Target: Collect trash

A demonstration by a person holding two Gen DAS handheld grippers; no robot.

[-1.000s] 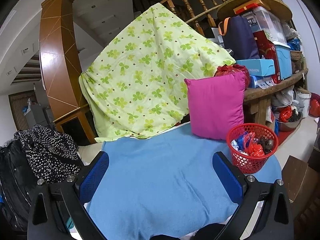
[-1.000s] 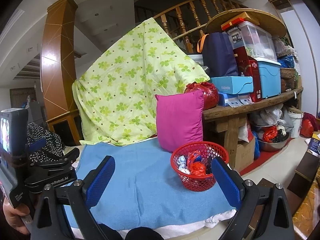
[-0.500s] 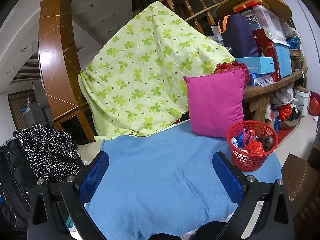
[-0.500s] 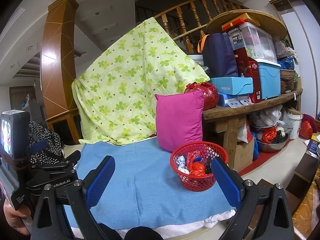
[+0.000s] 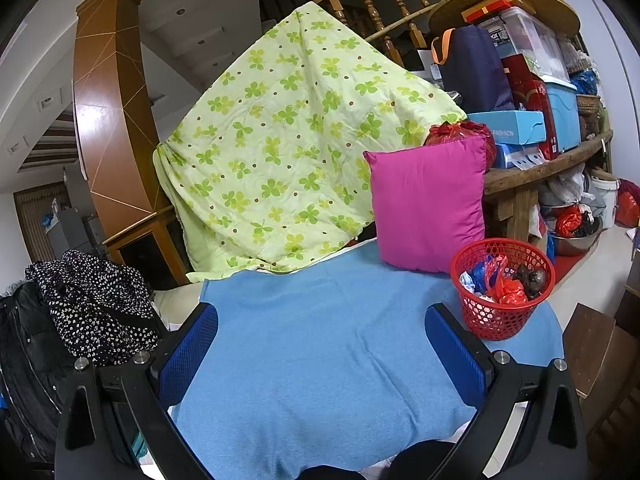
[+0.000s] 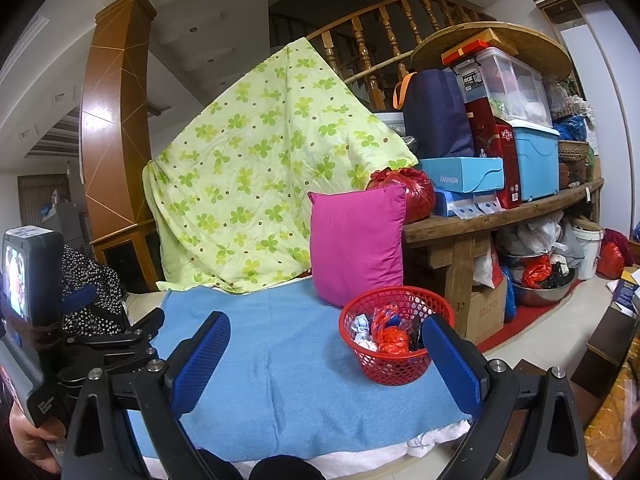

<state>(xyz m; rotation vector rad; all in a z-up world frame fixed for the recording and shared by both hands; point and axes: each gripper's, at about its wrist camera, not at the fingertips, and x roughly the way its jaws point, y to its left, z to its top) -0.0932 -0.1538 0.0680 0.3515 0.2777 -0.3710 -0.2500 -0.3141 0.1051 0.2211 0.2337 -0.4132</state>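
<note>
A red mesh basket [image 5: 486, 320] [image 6: 392, 370] stands on the right part of a blue blanket [image 5: 320, 360] [image 6: 280, 360]. It holds crumpled trash [image 5: 506, 284] [image 6: 384, 332]: red and blue plastic bags, white paper, a dark lump. My left gripper [image 5: 322, 344] is open and empty above the blanket, left of the basket. My right gripper [image 6: 326, 356] is open and empty, its right finger in front of the basket's right side. The left gripper's body [image 6: 92, 344] shows at the left of the right wrist view.
A pink pillow [image 5: 428, 200] [image 6: 356, 240] leans behind the basket, with a green clover quilt [image 5: 296, 152] [image 6: 260, 184] draped beyond. A wooden bench [image 6: 500, 220] stacked with boxes stands right. Dark clothes [image 5: 80, 312] lie left. A brown stool [image 5: 592, 352] stands at the right.
Both views have shifted slightly; the grippers stay open and empty. The basket and its trash have not moved.
</note>
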